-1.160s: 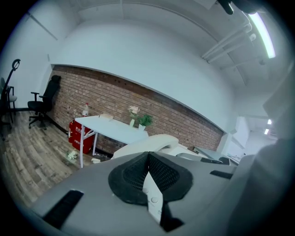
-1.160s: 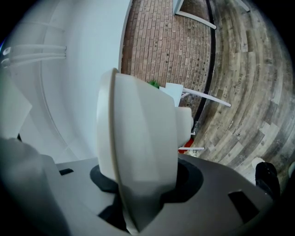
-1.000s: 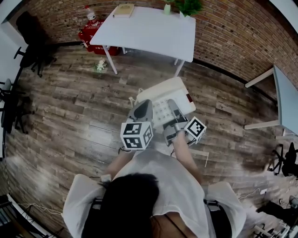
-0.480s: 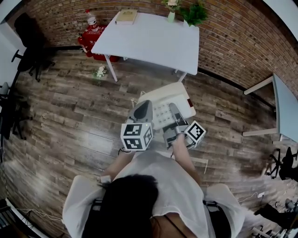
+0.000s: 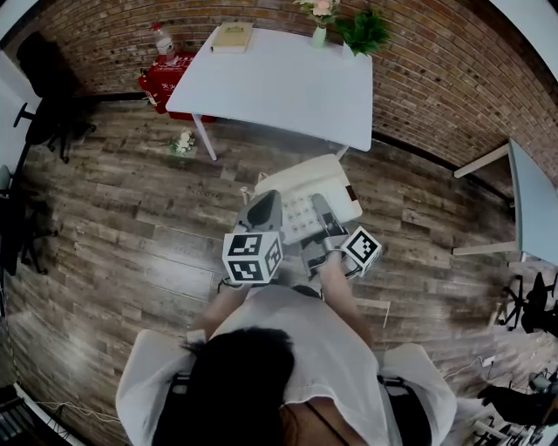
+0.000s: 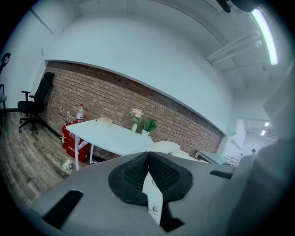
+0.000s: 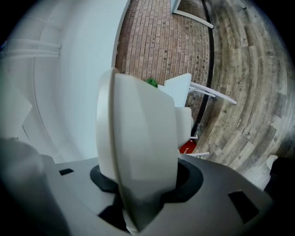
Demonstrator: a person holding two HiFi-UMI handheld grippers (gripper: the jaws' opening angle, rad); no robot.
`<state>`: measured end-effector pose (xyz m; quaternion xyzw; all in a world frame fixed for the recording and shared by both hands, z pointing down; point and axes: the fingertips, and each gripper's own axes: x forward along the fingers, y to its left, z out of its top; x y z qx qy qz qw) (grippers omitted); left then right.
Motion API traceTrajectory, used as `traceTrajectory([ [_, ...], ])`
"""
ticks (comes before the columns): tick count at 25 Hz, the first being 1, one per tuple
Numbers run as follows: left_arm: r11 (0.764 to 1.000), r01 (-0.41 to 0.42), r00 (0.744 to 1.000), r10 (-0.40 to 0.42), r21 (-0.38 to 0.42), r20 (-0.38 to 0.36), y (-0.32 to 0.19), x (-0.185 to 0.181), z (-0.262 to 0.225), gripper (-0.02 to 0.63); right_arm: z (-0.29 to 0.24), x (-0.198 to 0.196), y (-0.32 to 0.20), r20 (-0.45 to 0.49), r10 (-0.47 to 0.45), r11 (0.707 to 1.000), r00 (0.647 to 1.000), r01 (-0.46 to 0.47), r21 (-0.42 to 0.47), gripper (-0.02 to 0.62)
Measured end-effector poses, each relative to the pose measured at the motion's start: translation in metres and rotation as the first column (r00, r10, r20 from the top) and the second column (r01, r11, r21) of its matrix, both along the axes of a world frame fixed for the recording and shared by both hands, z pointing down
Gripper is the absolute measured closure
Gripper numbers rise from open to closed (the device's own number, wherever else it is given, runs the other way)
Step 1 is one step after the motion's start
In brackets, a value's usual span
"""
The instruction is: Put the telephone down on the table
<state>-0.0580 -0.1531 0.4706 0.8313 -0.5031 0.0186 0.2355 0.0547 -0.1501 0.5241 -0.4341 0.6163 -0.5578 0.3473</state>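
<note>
Wooden floor, brick wall, and a white desk standing ahead of the person. A book, a vase of flowers and a potted plant are sitting along its far edge. The cream telephone is hanging in the air over the floor, short of the desk's near edge, and both tools are carrying it. The left tongs are pinching a thin pale edge of the set between their black pads. The right tongs are clamping across its broad rounded body, with the jaws standing fairly wide around it.

The step in hand appears to be the carry toward the desk; the set-down itself is not yet begun. To do it well, both hands should be travelling together at one height, so that the set is neither twisting nor pulling out of the thinner left-hand pinch, which looks the weaker of the two holds. The telephone should be clearing the desk's near edge before descending. The base should be meeting the bare near part of the top flat, well away from the vase and plant. Only with the weight resting on the desk should the jaws be parting.
</note>
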Motion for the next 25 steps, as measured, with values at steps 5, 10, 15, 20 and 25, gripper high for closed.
traceTrajectory([
  [5,1.000,-0.003,1.000,0.003,0.002,-0.003,-0.015,-0.005,0.001,0.581,0.005,-0.003,-0.012,0.003,0.012,1.000,1.000,-0.012,-0.017,0.368],
  [10,1.000,-0.005,1.000,0.005,-0.006,0.006,-0.029,-0.009,0.005,0.581,0.007,-0.005,-0.025,0.005,0.023,0.999,1.000,-0.023,-0.022,0.368],
  [15,1.000,-0.011,1.000,0.011,0.004,0.002,-0.043,-0.008,0.002,0.581,0.009,-0.004,-0.039,0.002,0.028,0.999,1.000,-0.028,-0.027,0.368],
  [20,1.000,-0.010,1.000,0.009,0.008,0.016,-0.056,-0.010,0.004,0.581,0.009,-0.006,-0.055,-0.016,0.016,1.000,1.000,-0.016,-0.017,0.368],
  [25,1.000,-0.005,1.000,0.005,0.007,0.028,-0.072,-0.007,0.006,0.581,0.011,-0.005,-0.070,-0.002,0.005,1.000,1.000,-0.005,-0.022,0.368],
])
